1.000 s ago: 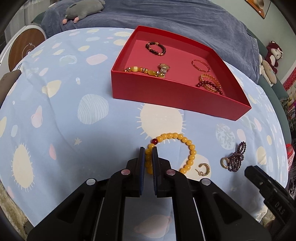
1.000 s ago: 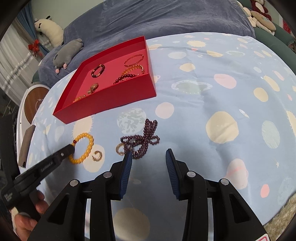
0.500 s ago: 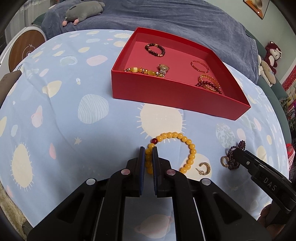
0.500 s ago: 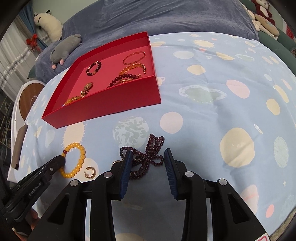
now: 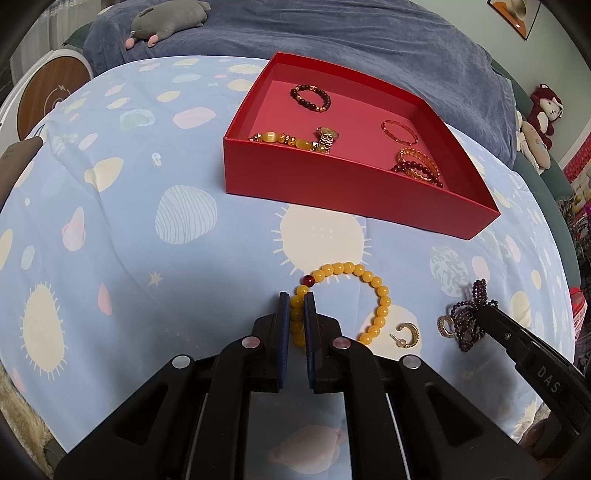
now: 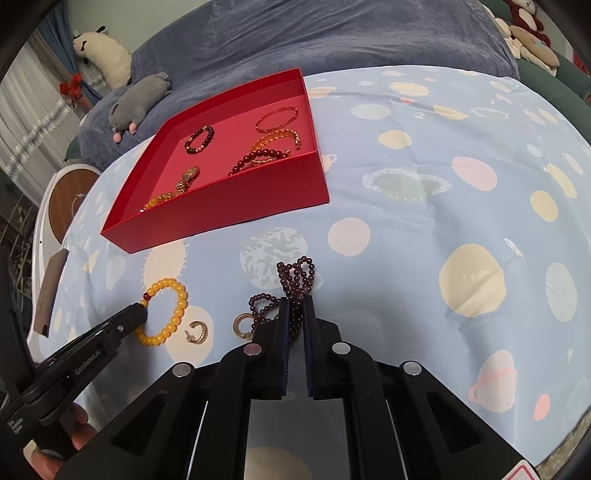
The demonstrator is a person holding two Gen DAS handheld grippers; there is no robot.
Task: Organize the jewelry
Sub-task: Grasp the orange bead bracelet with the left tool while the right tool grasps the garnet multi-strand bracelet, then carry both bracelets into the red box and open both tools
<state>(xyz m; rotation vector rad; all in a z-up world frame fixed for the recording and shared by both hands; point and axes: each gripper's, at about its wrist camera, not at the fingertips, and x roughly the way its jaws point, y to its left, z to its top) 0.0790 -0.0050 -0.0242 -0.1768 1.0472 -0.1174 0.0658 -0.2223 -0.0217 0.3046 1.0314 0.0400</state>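
A yellow bead bracelet with one red bead lies on the blue patterned cloth; my left gripper is shut on its left side. The same yellow bracelet shows in the right wrist view. My right gripper is shut on a tangled dark purple bead string, also visible in the left wrist view as the purple string. A gold hoop earring and a gold ring lie between the two pieces. The red tray behind holds several bracelets and a gold watch.
A blue blanket with a grey plush toy lies behind the tray. Stuffed toys sit at the far right. A round white and wood device stands at the left. A hand holds the left gripper.
My right gripper moved in over the purple bead string and shut on it. The left gripper stayed shut on the yellow bracelet without moving.
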